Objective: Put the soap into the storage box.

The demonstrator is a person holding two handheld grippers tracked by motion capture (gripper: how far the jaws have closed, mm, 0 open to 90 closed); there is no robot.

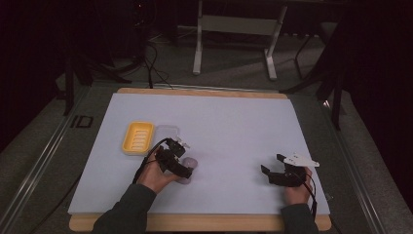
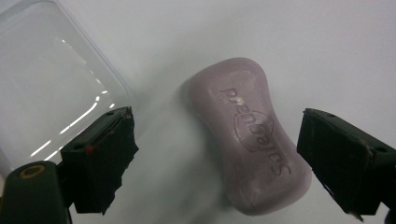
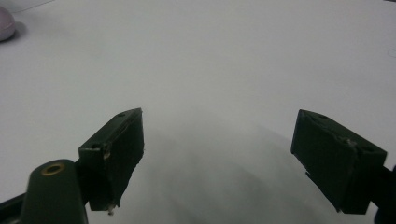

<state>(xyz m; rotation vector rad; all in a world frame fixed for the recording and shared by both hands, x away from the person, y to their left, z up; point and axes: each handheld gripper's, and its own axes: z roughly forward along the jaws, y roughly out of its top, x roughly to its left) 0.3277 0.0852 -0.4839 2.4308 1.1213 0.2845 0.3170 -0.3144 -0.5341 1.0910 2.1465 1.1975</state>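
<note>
A pale purple soap bar point(image 2: 250, 140) with embossed lettering lies flat on the white table top point(image 1: 229, 126). My left gripper point(image 2: 215, 163) hangs over it with its jaws apart. The bar sits between them, close to the right jaw and well clear of the left one. From above, the left gripper point(image 1: 182, 168) covers most of the soap bar point(image 1: 193, 162). My right gripper point(image 1: 272, 165) rests low at the right of the table. In its own view the right gripper point(image 3: 217, 158) stands open with nothing between the jaws, and the soap bar point(image 3: 4, 23) shows at the top left corner.
A yellow ribbed soap dish point(image 1: 138, 137) lies at the left of the table. Beside it sits a clear plastic lid point(image 1: 168, 131), and this clear plastic lid point(image 2: 42, 79) is just past my left jaw. The wooden table edge point(image 1: 204, 223) runs along the front.
</note>
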